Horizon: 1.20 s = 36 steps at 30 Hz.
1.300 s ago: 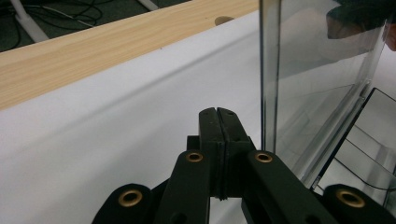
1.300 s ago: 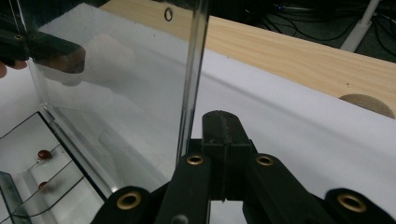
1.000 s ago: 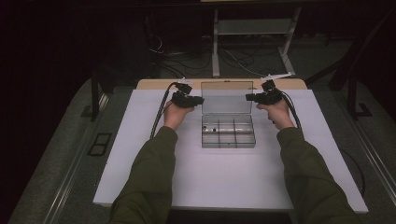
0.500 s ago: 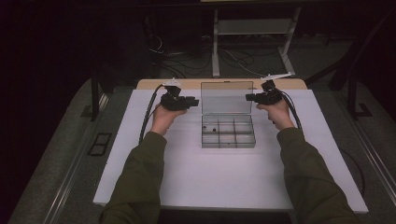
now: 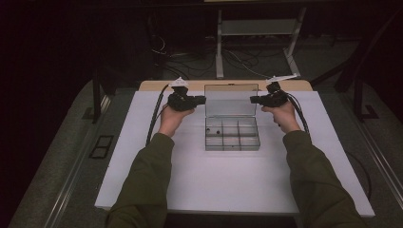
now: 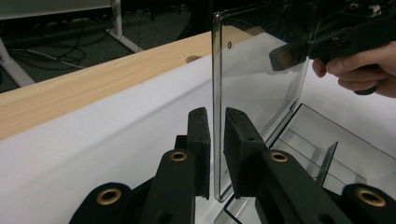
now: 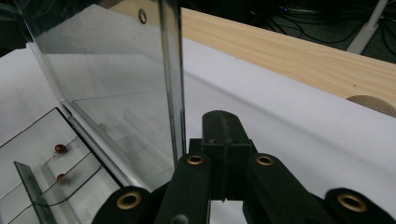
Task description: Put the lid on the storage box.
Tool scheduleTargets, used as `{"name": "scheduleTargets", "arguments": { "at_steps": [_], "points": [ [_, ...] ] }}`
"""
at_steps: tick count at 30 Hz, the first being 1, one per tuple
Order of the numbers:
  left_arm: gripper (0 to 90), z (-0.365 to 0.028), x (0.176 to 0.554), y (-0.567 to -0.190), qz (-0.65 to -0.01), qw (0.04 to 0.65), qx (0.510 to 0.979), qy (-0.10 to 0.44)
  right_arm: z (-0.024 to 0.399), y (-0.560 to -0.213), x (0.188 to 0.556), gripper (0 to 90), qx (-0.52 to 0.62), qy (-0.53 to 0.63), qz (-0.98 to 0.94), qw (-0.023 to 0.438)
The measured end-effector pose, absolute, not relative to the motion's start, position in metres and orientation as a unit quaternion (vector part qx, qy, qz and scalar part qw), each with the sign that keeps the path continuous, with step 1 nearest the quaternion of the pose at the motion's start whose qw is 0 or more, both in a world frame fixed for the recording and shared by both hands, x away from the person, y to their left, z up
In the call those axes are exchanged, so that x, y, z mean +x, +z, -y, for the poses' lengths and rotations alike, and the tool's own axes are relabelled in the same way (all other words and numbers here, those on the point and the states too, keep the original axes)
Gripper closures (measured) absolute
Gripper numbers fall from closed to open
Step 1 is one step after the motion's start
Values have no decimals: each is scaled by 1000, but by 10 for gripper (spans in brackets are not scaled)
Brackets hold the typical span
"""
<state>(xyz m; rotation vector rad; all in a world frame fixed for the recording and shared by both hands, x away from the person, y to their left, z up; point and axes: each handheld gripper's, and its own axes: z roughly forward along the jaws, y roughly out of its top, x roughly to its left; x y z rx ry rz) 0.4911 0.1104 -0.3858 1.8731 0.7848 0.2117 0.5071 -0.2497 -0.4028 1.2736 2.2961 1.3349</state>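
Mid-table on the white sheet [image 5: 190,185] sits a clear plastic compartment box [image 5: 232,135], thin lid [image 6: 252,84] upright. It looks light, stiff and slippery; lid edges seem the best hold. Left gripper [image 6: 215,140] straddles the lid edge, parted, not clamping. Right gripper [image 7: 223,140] is clenched empty beside the lid. Small red beads [image 7: 60,149] lie inside. Wooden tabletop [image 7: 299,51], dark room, floor cables [image 5: 190,57].

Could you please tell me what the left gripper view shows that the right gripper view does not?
Left gripper view: the left gripper, its jaws straddling the upright clear lid with a gap, plus the person's other hand holding a gripper beyond. Right gripper view: the right gripper, jaws shut beside the lid, and two red beads in the box. Both: lid, white tabletop, wooden edge.
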Motion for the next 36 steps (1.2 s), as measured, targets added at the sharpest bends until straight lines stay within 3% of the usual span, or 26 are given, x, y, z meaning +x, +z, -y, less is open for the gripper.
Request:
{"name": "scheduleTargets", "arguments": {
  "at_steps": [9,26,36],
  "points": [
    [842,-106,486,-384,-318,524,784,92,250,-401,502,891,423,453,-778,98],
    [845,-110,466,-385,-316,536,778,93,254,-399,487,890,410,461,-781,99],
    [843,-111,459,-385,-313,533,780,96,279,-394,461,890,414,466,-774,109]
  ]
}}
